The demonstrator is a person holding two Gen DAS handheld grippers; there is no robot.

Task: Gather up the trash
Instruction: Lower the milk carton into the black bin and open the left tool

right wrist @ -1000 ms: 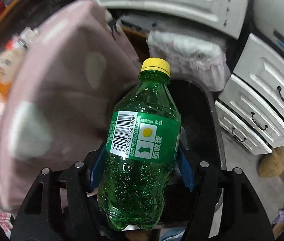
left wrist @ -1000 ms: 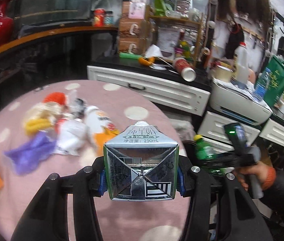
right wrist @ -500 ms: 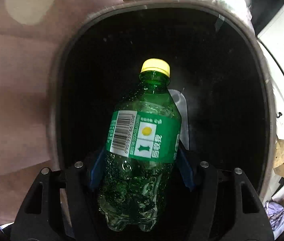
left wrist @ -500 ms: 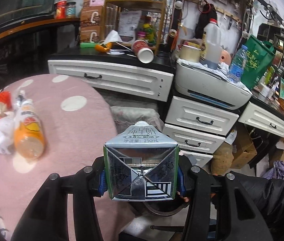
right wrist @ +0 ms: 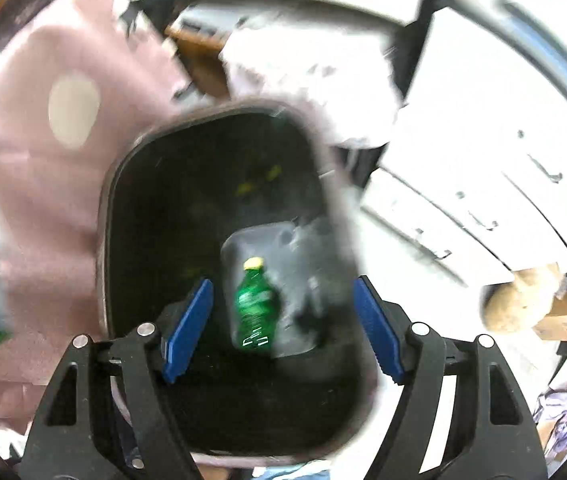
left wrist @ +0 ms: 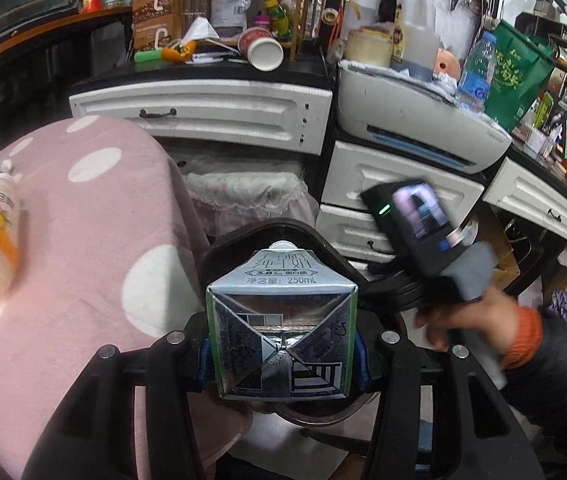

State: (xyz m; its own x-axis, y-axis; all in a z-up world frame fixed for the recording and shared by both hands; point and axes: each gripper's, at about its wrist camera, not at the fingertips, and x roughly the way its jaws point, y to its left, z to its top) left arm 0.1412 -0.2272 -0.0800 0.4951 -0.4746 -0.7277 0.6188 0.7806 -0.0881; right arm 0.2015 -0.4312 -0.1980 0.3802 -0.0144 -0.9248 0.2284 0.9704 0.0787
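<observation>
- Left wrist view: the left gripper [left wrist: 281,354] has its fingers clamped on the milk carton [left wrist: 281,328], right above the black bin [left wrist: 303,236]. A second ago the carton was over the pink counter [left wrist: 83,240]. It goes in next, I think.
- Right wrist view: the right gripper [right wrist: 281,330] is opening its fingers wide with nothing between them. The green bottle [right wrist: 254,304], held a moment ago, is down inside the bin [right wrist: 131,184]. One piece of trash is done.

The small grey-and-green gable-top milk carton [left wrist: 281,320] carries "250mL" on its sloped top panel, with "3.8" in a small banner just above it and large Chinese characters over that. The green plastic soda bottle's [right wrist: 254,308] label is too blurred to read.
</observation>
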